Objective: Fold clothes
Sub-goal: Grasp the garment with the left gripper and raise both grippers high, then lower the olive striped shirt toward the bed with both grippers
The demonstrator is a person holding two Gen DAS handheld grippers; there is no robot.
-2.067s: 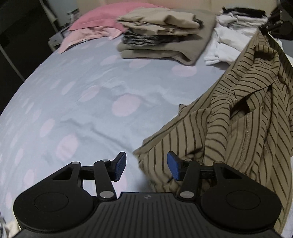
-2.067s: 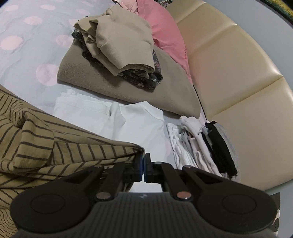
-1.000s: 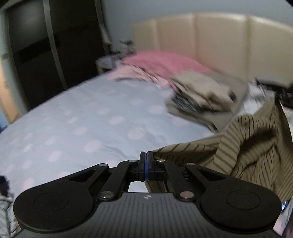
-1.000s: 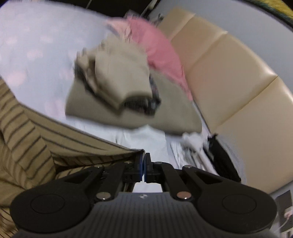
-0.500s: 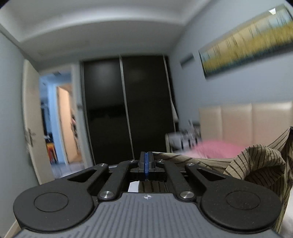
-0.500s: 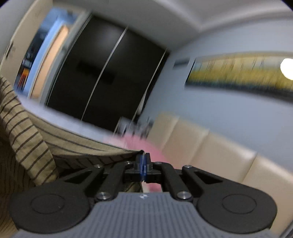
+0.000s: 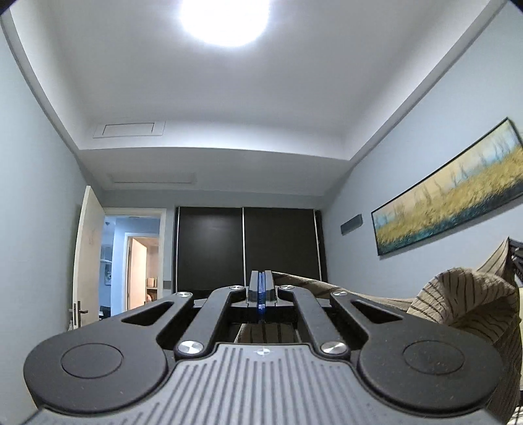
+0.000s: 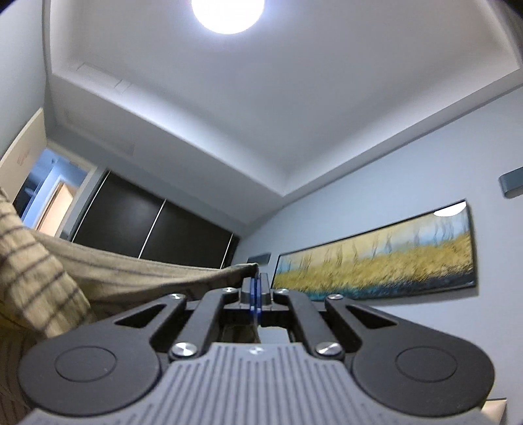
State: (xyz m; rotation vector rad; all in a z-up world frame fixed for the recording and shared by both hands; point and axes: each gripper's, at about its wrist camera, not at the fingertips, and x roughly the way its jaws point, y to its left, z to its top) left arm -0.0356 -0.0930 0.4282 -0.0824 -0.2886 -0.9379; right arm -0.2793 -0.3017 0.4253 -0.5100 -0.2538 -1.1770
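Note:
A tan shirt with thin dark stripes (image 7: pixel 467 307) hangs in the air between both grippers. My left gripper (image 7: pixel 261 289) is shut on one edge of it, and the cloth runs off to the right and sags. In the right wrist view the same striped shirt (image 8: pixel 137 269) stretches leftward from my right gripper (image 8: pixel 254 287), which is shut on another edge. Both cameras tilt upward, so the bed and the folded piles are out of sight.
A ceiling light (image 7: pixel 225 19) glares overhead. Dark sliding wardrobe doors (image 7: pixel 245 248) fill the far wall, with an open white door (image 7: pixel 86 258) to their left. A long framed landscape painting (image 8: pixel 376 255) hangs on the right wall.
Both grippers have swung upward with the striped shirt, lifting it off the bed; the views went from the bed and headboard to the walls and ceiling. The left gripper shut on the shirt.

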